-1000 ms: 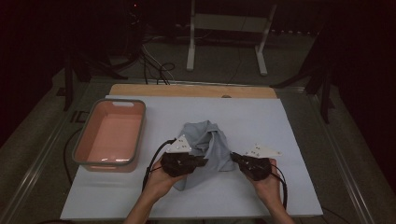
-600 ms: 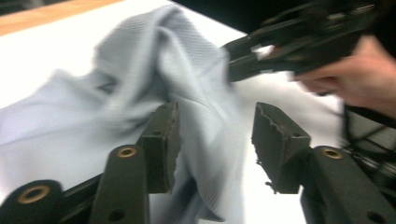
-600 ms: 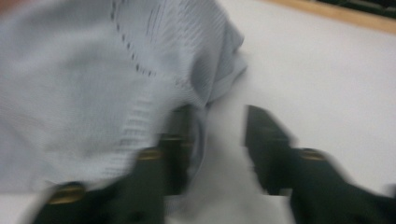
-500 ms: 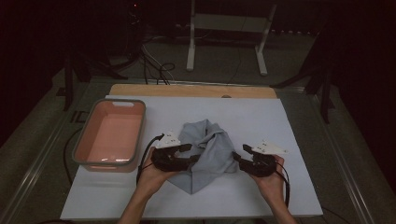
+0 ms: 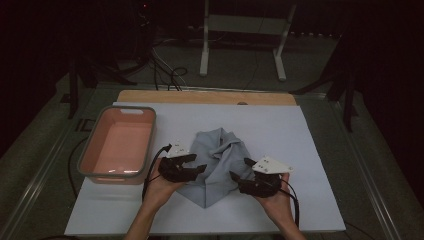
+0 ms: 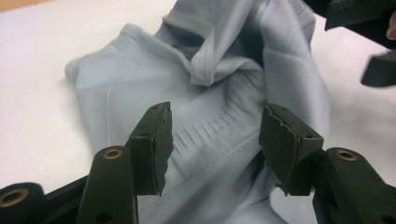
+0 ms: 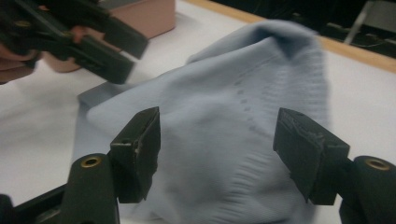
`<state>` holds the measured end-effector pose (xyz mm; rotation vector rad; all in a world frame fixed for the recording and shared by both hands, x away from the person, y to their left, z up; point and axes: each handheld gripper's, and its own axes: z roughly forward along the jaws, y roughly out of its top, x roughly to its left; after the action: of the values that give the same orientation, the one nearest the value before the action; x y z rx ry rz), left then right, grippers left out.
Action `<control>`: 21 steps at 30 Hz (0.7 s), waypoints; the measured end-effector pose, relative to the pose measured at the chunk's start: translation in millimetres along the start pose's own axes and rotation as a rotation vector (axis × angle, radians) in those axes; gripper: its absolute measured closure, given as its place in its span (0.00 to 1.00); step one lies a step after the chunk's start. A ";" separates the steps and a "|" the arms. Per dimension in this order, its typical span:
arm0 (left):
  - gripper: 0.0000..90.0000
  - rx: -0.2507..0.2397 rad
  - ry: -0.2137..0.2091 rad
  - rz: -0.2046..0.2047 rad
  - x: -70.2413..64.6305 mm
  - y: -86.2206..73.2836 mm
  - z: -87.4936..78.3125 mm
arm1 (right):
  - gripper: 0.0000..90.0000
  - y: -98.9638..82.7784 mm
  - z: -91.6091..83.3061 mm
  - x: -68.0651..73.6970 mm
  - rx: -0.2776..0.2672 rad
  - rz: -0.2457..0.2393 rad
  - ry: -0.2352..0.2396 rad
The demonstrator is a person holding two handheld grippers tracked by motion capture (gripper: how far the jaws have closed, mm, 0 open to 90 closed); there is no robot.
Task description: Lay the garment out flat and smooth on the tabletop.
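cloth (image 5: 216, 165) lies loose between both grippers' open jaws.

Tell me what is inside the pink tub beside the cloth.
The pink tub shows only its bare pink floor. The near wall hides a strip of the floor along that side.

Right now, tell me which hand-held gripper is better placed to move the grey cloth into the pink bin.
Left. The left hand-held gripper sits between the grey cloth and the pink bin, jaws open over the fabric. The right hand-held gripper is on the far side.
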<state>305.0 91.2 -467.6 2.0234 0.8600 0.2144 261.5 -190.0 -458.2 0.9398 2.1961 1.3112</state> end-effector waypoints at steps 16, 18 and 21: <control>0.35 0.090 0.028 0.003 0.4 -11.5 21.5 | 0.22 -7.6 26.9 22.5 0.093 -0.042 0.032; 0.29 0.106 0.034 0.013 -1.5 -12.1 24.7 | 0.23 -8.8 29.6 25.5 0.106 -0.061 0.021; 0.29 0.125 0.047 0.031 -3.4 -12.9 28.2 | 0.30 -10.5 31.5 28.5 0.117 -0.092 -0.011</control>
<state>309.0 74.5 -493.7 2.1562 0.8910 0.2319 258.7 -153.7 -482.6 0.8739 2.2998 1.1445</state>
